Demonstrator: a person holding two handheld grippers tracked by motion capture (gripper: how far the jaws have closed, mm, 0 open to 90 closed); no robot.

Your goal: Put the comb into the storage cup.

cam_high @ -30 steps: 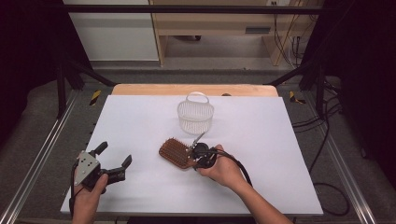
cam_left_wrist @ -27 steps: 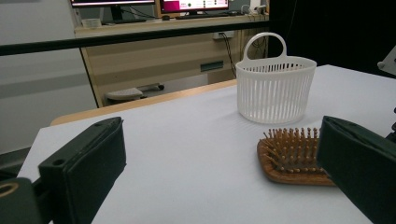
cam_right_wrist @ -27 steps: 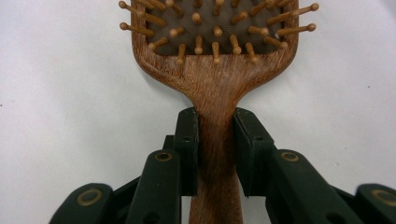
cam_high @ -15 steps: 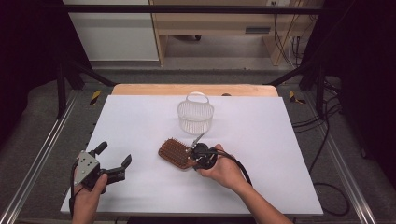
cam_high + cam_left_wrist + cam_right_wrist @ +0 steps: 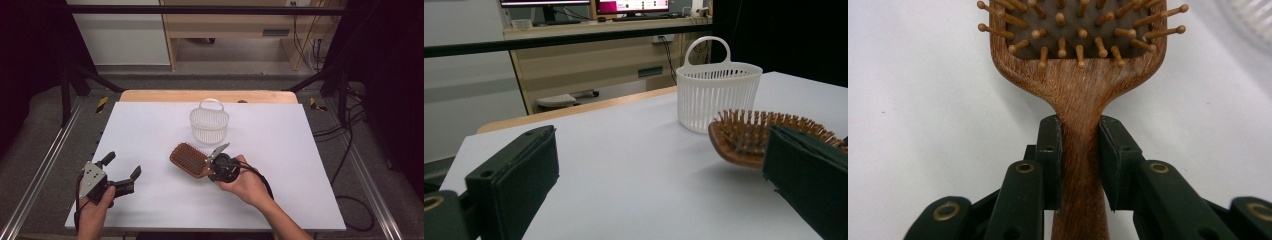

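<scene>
Right hand-held gripper (image 5: 1080, 165) pinching handle of wooden paddle hairbrush (image 5: 191, 159); brush head now raised off tabletop (image 5: 300, 150) versus a second ago, near white plastic basket (image 5: 209, 124). Lift begun, likely basket-bound. Left hand-held gripper (image 5: 119, 176) spread, idle, unmoved.

Brown wooden paddle hairbrush (image 5: 1079, 75), wooden ball-tipped pins on a dark pad, bristles up. Handle sits between the right claw (image 5: 1080, 165) jaws, both pressed on its sides just behind the head. Head sticks out ahead of that claw, lifted slightly off the white bench (image 5: 150, 130), shadow beneath. In the left claw (image 5: 664, 175) view it's forward and to the right, well apart.
</scene>
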